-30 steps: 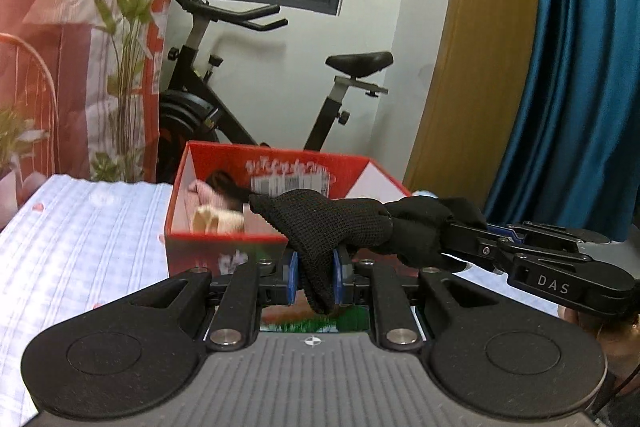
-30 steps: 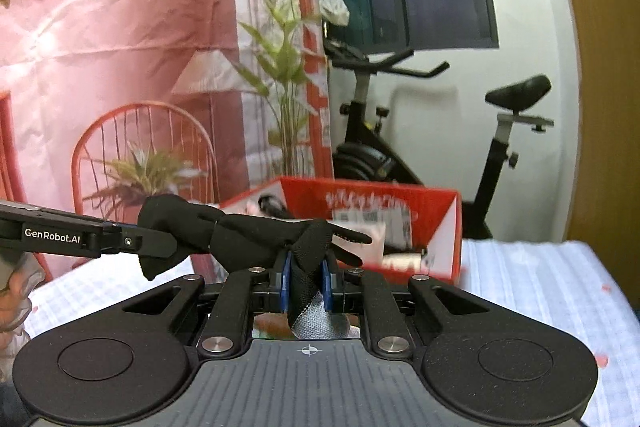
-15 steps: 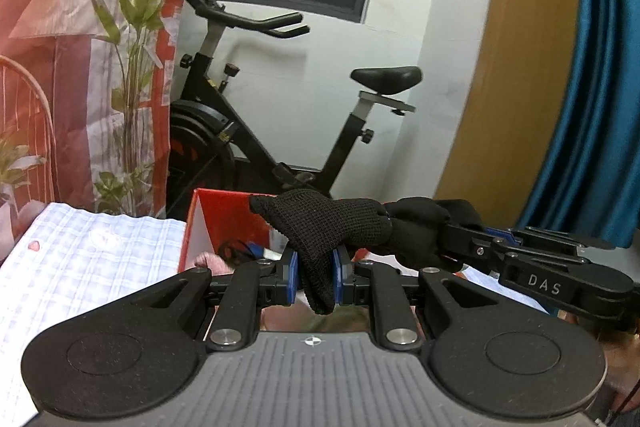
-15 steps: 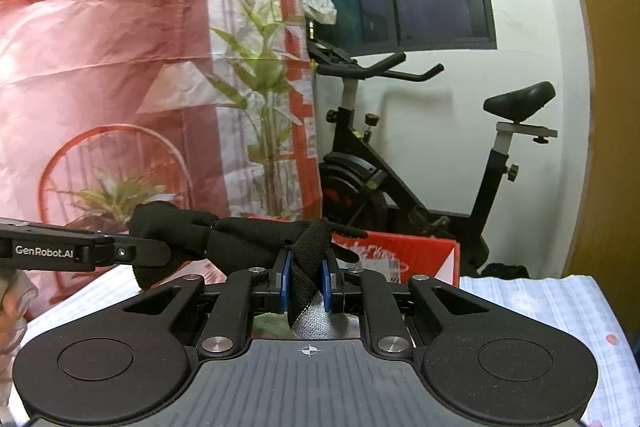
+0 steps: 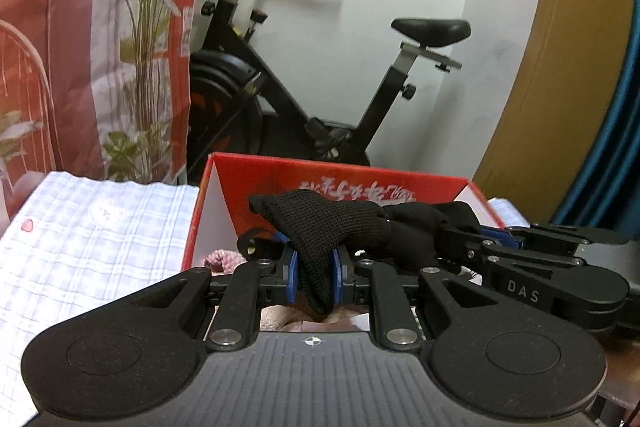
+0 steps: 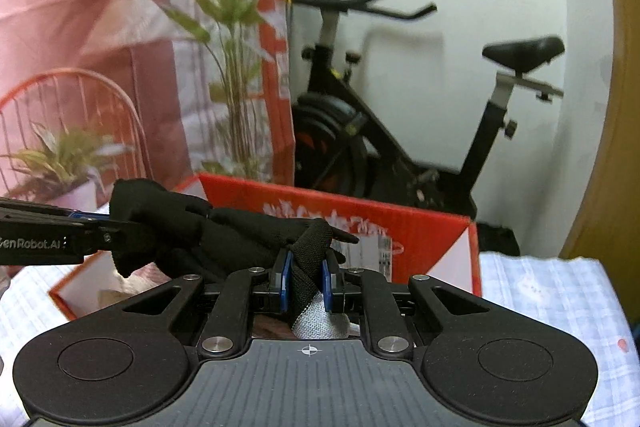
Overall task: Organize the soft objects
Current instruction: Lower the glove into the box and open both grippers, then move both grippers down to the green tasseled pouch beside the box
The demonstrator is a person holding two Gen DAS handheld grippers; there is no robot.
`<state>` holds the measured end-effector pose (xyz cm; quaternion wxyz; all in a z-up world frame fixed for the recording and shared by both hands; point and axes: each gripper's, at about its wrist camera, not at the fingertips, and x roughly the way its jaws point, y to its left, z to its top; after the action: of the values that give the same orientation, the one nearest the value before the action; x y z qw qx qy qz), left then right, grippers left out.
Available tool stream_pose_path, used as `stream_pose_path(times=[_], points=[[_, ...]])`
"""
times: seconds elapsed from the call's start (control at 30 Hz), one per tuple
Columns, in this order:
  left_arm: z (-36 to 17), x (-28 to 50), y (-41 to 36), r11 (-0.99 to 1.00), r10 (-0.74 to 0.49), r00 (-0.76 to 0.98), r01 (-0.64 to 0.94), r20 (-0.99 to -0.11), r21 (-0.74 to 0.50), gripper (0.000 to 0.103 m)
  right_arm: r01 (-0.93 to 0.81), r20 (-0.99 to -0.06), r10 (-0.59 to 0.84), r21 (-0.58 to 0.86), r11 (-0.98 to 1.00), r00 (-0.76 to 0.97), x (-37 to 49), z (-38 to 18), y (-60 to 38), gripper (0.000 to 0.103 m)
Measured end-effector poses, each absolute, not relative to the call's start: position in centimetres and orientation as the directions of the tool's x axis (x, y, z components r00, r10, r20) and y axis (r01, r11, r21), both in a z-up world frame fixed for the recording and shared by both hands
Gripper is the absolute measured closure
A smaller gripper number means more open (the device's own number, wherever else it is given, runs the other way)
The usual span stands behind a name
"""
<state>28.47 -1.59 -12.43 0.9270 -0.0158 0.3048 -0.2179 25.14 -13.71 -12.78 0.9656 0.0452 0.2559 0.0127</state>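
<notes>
A single black glove (image 5: 332, 227) hangs stretched between the two grippers, right over the open top of the red box (image 5: 400, 183). The left gripper (image 5: 314, 269) has its blue pads clamped on one knitted end of it, a fold of cloth drooping down between them. The right gripper (image 6: 306, 277) is pinched shut on the other end, where a grey patch of the glove shows below the pads. In the left wrist view the right gripper (image 5: 460, 239) reaches in from the side with the glove bunched at its tip; in the right wrist view the left gripper (image 6: 100, 227) comes in from the other side the same way.

Compared with a second ago, both hands have carried the glove closer to the box. Then the box stood a little way ahead with its front wall in plain sight; now that wall is hidden under the gripper bodies and only the far wall and its inner white sides show. The grip on the glove has not changed on either side.

Inside the box I can make out something pink and fuzzy (image 5: 222, 261) and a black strap (image 5: 256, 245) beside it; the rest is too hidden to count. The box sits on one checked cloth (image 5: 100, 247). Behind stands one exercise bike (image 5: 320, 99), one pink printed backdrop (image 6: 80, 7) and one blue curtain (image 5: 608, 147).
</notes>
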Motion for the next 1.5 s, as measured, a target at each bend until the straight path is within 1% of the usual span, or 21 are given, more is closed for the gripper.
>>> stream_pose_path(times=[0.13, 0.2, 0.27, 0.33, 0.4, 0.5, 0.57, 0.6, 0.67, 0.7, 0.73, 0.77, 0.87, 0.9, 0.93, 1.03, 1.4, 1.5], points=[[-13.1, 29.1, -2.0, 0.907, -0.402, 0.712, 0.397, -0.576, -0.142, 0.083, 0.025, -0.527, 0.026, 0.091, 0.996, 0.849, 26.4, -13.8, -13.5, 0.089], [-13.2, 29.1, -2.0, 0.906, -0.403, 0.714, 0.400, -0.572, -0.138, 0.078, 0.032, -0.539, 0.019, 0.086, 0.996, 0.842, 26.8, -14.2, -13.5, 0.088], [-13.2, 29.0, -1.9, 0.905, -0.407, 0.712, 0.399, -0.572, -0.146, 0.060, 0.044, -0.549, 0.005, 0.077, 0.996, 0.836, 26.9, -14.6, -13.4, 0.086], [-13.1, 28.8, -1.8, 0.899, -0.421, 0.712, 0.408, -0.563, -0.156, 0.054, 0.055, -0.545, -0.008, 0.071, 0.996, 0.839, 26.6, -14.6, -13.6, 0.082], [-12.9, 28.4, -1.8, 0.898, -0.422, 0.714, 0.412, -0.559, -0.152, 0.052, 0.068, -0.537, -0.022, 0.066, 0.995, 0.843, 26.3, -14.6, -13.8, 0.078], [-12.4, 27.6, -1.8, 0.897, -0.422, 0.722, 0.420, -0.549, -0.137, 0.045, 0.085, -0.531, -0.047, 0.047, 0.995, 0.846, 25.6, -14.3, -13.8, 0.068], [-12.1, 27.0, -1.8, 0.896, -0.421, 0.728, 0.426, -0.541, -0.125, 0.037, 0.088, -0.525, -0.054, 0.041, 0.995, 0.849, 25.0, -13.9, -14.0, 0.050], [-11.8, 26.6, -1.6, 0.897, -0.420, 0.732, 0.426, -0.536, -0.121, 0.036, 0.089, -0.519, -0.059, 0.034, 0.995, 0.853, 24.7, -13.7, -14.1, 0.046], [-11.5, 26.1, -1.4, 0.898, -0.419, 0.737, 0.423, -0.530, -0.122, 0.029, 0.095, -0.503, -0.072, 0.019, 0.995, 0.861, 23.7, -13.4, -14.0, 0.034], [-11.4, 25.7, -1.2, 0.899, -0.420, 0.740, 0.421, -0.526, -0.125, 0.027, 0.093, -0.498, -0.072, 0.018, 0.996, 0.864, 23.2, -13.3, -14.1, 0.031], [-11.3, 25.3, -1.1, 0.899, -0.421, 0.740, 0.420, -0.525, -0.128, 0.023, 0.091, -0.494, -0.068, 0.021, 0.996, 0.867, 22.8, -13.2, -14.2, 0.026], [-11.3, 25.0, -1.0, 0.899, -0.420, 0.741, 0.419, -0.524, -0.129, 0.019, 0.089, -0.491, -0.064, 0.027, 0.996, 0.869, 22.3, -13.1, -14.4, 0.019], [-11.2, 23.6, -0.8, 0.903, -0.407, 0.746, 0.414, -0.527, -0.113, 0.010, 0.092, -0.490, -0.066, 0.029, 0.995, 0.869, 20.8, -12.8, -14.6, 0.009], [-11.1, 23.1, -0.7, 0.904, -0.404, 0.748, 0.413, -0.527, -0.107, 0.009, 0.096, -0.491, -0.071, 0.027, 0.995, 0.869, 20.3, -12.7, -14.7, 0.007], [-11.1, 22.6, -0.7, 0.905, -0.400, 0.750, 0.413, -0.527, -0.100, 0.007, 0.101, -0.490, -0.074, 0.029, 0.994, 0.868, 19.8, -12.6, -14.8, 0.002], [-11.2, 21.6, -0.4, 0.904, -0.400, 0.748, 0.418, -0.530, -0.092, 0.005, 0.117, -0.493, -0.078, 0.047, 0.992, 0.867, 18.4, -12.3, -15.0, 0.001], [-11.5, 19.4, 0.2, 0.901, -0.406, 0.743, 0.422, -0.533, -0.098, 0.005, 0.126, -0.506, -0.078, 0.060, 0.990, 0.859, 15.7, -12.4, -14.7, 0.001], [-12.1, 18.4, 0.5, 0.892, -0.426, 0.732, 0.438, -0.532, -0.111, 0.005, 0.123, -0.499, -0.075, 0.063, 0.990, 0.863, 14.9, -12.7, -14.5, 0.000]])
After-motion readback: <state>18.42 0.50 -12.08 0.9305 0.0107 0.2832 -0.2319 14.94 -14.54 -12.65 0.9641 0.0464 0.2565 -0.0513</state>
